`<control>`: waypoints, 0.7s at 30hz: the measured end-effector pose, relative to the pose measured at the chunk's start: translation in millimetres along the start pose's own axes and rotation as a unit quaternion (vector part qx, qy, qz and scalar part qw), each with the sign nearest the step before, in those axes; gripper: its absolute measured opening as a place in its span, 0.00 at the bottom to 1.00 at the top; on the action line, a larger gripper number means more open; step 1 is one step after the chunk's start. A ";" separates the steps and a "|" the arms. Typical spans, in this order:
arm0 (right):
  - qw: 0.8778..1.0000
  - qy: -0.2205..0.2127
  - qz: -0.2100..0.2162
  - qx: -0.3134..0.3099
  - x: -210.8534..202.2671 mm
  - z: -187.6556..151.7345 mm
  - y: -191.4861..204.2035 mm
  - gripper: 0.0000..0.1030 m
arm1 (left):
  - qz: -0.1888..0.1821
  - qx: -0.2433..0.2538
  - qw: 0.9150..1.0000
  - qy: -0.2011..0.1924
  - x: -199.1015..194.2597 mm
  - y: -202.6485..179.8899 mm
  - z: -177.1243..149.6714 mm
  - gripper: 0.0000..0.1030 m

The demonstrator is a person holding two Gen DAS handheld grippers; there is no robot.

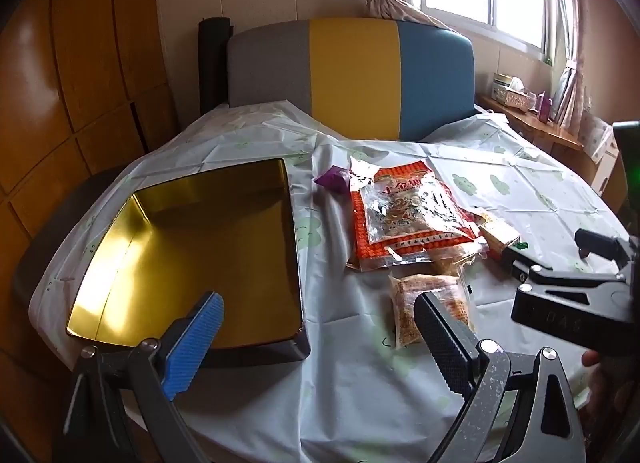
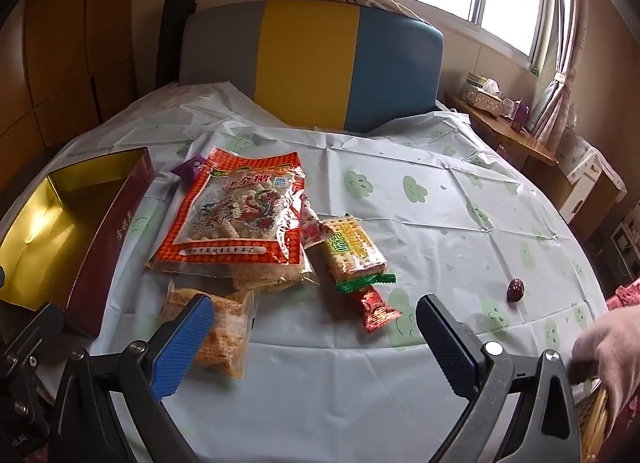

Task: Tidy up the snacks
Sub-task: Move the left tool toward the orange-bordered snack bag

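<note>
— Where are the snacks? Piled (image 2: 240, 219) loose on the worktop (image 2: 440, 203), just beside the bare gold tin (image 1: 192, 247).

— And the tools? Left tool (image 1: 316, 327) and right tool (image 2: 316, 327) both gape, holding nothing; probably the first pick-up comes next.

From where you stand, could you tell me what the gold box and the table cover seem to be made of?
Gold box: probably tin or foil-lined card; its glossy interior mirrors the window light, and its outside is dark red. Table cover: likely thin plastic sheeting; slight sheen, sharp fold creases, printed green clouds.
</note>
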State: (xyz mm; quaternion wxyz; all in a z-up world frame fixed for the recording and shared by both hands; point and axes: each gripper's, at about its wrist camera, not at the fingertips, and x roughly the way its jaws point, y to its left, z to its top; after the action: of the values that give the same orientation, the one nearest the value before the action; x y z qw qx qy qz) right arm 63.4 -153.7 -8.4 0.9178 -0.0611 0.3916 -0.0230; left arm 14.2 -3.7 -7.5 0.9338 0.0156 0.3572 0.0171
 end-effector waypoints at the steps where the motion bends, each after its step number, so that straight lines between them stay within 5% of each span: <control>1: 1.000 0.001 0.000 -0.003 1.1 0.9 -1.3 1.00 | -0.001 0.001 1.000 0.002 1.0 -0.5 -0.1 0.94; 10: 0.999 -0.005 -0.010 -0.032 3.7 17.0 -16.8 1.00 | -0.004 0.007 1.000 0.004 3.9 -4.6 -1.7 0.94; 21: 0.999 -0.021 -0.035 -0.035 35.7 60.6 -83.3 0.99 | -0.001 0.007 1.000 0.006 5.6 -4.1 0.4 0.94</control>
State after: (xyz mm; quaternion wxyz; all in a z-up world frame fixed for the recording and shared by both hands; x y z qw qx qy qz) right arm 132.3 -233.8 18.4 0.9217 -0.1071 0.3706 -0.0405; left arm 18.7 -7.6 -11.1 0.9315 0.0218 0.3629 0.0135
